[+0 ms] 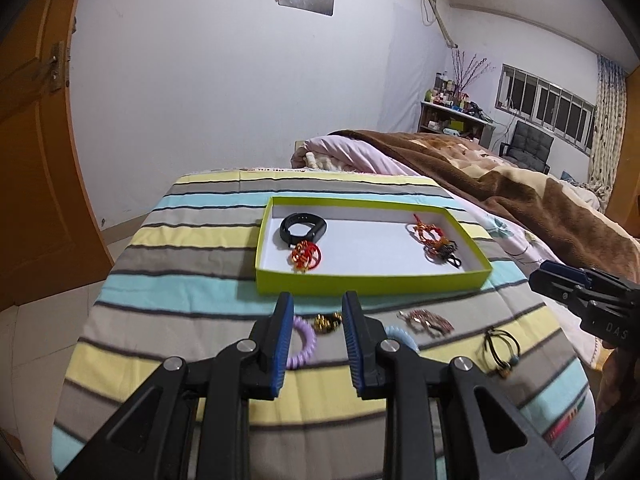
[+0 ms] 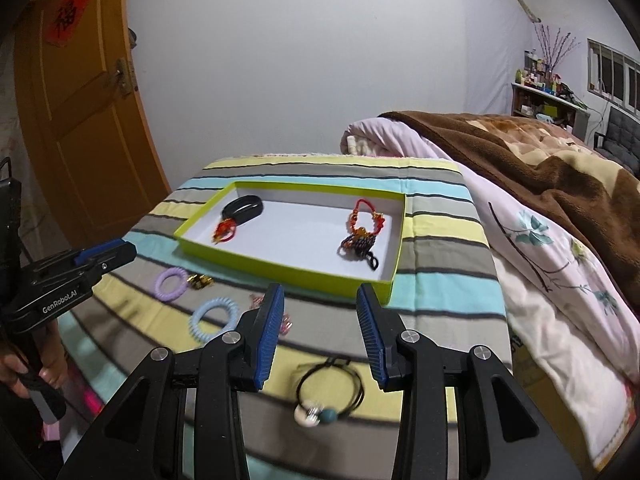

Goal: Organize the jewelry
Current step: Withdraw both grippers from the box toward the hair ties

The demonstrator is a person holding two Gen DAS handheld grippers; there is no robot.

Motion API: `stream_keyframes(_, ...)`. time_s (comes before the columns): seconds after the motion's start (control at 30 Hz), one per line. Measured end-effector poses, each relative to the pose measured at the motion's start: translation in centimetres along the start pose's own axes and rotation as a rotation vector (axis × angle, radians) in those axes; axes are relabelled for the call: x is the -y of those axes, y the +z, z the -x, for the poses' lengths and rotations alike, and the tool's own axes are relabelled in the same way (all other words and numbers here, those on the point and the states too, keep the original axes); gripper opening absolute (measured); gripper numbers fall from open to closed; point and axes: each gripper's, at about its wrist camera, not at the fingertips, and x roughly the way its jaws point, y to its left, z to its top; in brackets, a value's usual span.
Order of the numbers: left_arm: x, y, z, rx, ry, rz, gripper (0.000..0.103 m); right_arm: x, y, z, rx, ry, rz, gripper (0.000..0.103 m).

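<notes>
I find my left gripper (image 1: 314,320) and right gripper (image 2: 320,312) both parted and holding nothing. Just beyond the left one lie a purple coil band (image 1: 301,342), a gold piece (image 1: 326,322) and a blue coil band (image 1: 402,338); a pink trinket (image 1: 426,320) lies beyond and right of them. A black cord bracelet (image 2: 330,390) lies below the right jaws. Ahead, the green tray (image 1: 372,282) already holds a black wristband (image 1: 303,227), a red knot (image 1: 305,257) and a red-and-dark braided piece (image 1: 436,242). I judge five pieces remain. Bedding (image 2: 560,200) crowds the right; the path looks unobstructed.
</notes>
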Motion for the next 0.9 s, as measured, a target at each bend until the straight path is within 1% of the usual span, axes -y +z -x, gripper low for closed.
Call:
stream_keyframes(0.4, 1.3, -3.3, 4.5, 0.019, -0.009, -0.006, 0.026, -1.9, -3.5, 4.3, 0.024, 0.028, 0.004, 0.039)
stream_keyframes(0.63, 1.6, -4.0, 5.7, 0.027, -0.022, 0.007, 0.026, -2.3, -4.5, 5.9, 0.034, 0.037, 0.009, 0.039)
stream_keyframes(0.9, 2.4, -4.7, 5.9, 0.018, -0.035, -0.004, 0.026, -1.9, -5.3, 6.1, 0.029, 0.039, -0.004, 0.039)
